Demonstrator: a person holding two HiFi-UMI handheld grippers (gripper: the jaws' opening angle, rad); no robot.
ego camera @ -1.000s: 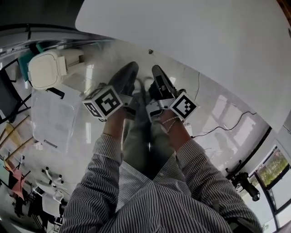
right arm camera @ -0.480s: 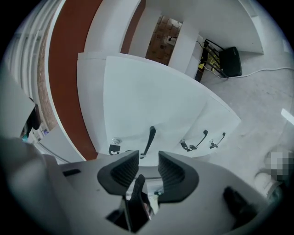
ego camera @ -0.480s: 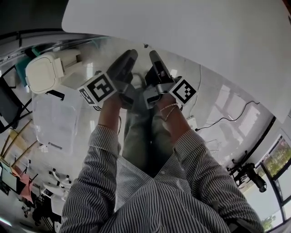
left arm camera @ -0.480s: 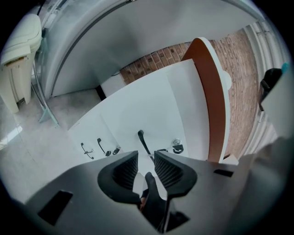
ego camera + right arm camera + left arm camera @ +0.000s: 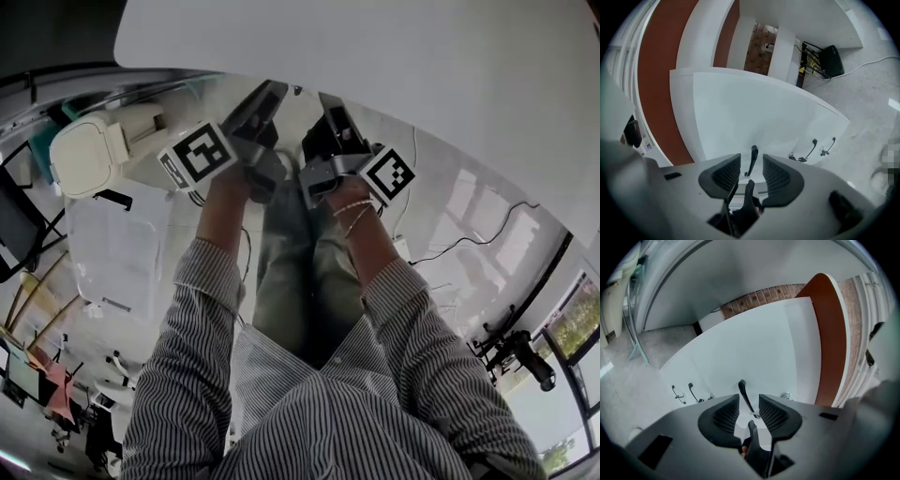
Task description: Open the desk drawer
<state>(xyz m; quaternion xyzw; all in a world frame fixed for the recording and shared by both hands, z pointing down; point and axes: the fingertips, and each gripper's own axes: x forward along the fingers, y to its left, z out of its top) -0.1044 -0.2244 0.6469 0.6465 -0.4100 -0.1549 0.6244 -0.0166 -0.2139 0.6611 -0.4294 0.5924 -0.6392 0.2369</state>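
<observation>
While their jaws, which have just been opening, stand spread, the left gripper (image 5: 746, 411) and right gripper (image 5: 751, 172) each line up a black handle (image 5: 744, 397) on the white drawer (image 5: 754, 357) beneath the surface (image 5: 375, 56), neither yet gripping it. That rigid bar looks the place to pinch; the drawer should slide, perhaps heavily.

Smooth matt drawer front (image 5: 754, 348), glossy floor (image 5: 459, 220) (reflective)

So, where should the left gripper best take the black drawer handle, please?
Mid-bar on the black handle, approached straight toward the white drawer front: the slim bar stands off it, aligned with the left gripper's gap. Its jaws have just been opening; the pads are not on it.
</observation>
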